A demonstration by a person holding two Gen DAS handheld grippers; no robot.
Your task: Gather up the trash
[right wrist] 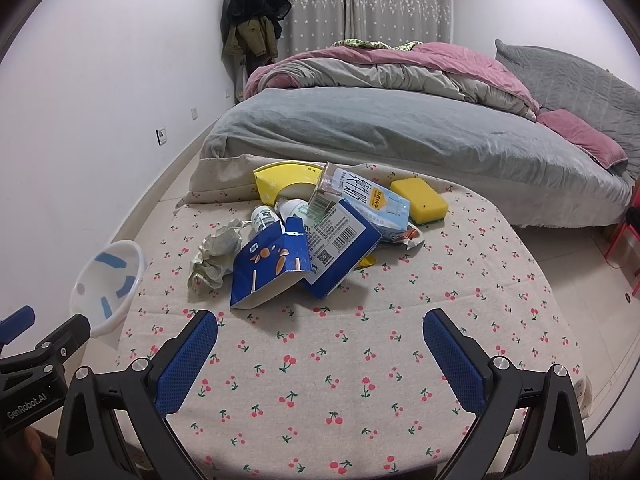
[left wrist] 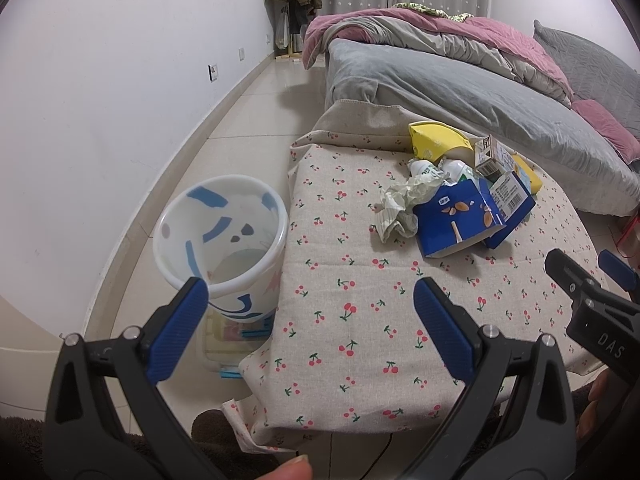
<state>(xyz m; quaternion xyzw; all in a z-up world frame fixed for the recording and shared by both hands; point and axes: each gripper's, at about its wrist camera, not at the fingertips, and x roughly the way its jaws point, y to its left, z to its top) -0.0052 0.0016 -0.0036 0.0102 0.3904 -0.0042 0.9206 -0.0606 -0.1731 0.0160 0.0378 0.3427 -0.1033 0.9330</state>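
Observation:
A heap of trash lies at the far side of the cherry-print table [right wrist: 340, 360]: a crumpled paper wad [right wrist: 216, 254], a torn blue carton [right wrist: 304, 258], two small white bottles [right wrist: 266, 216], a yellow box [right wrist: 280, 182], a pale blue carton [right wrist: 372, 200] and a yellow sponge [right wrist: 419, 200]. A white bin with blue marks [left wrist: 222, 236] stands on the floor left of the table. My left gripper [left wrist: 310, 304] is open over the table's near left corner. My right gripper [right wrist: 320, 334] is open over the near table, short of the heap. Both hold nothing.
A bed [right wrist: 400, 128] with grey and pink bedding runs close behind the table. A white wall [left wrist: 100, 100] lies to the left, past the bin. A clear plastic box [left wrist: 232, 340] sits under the bin. A red frame [right wrist: 624, 248] stands on the floor at the right.

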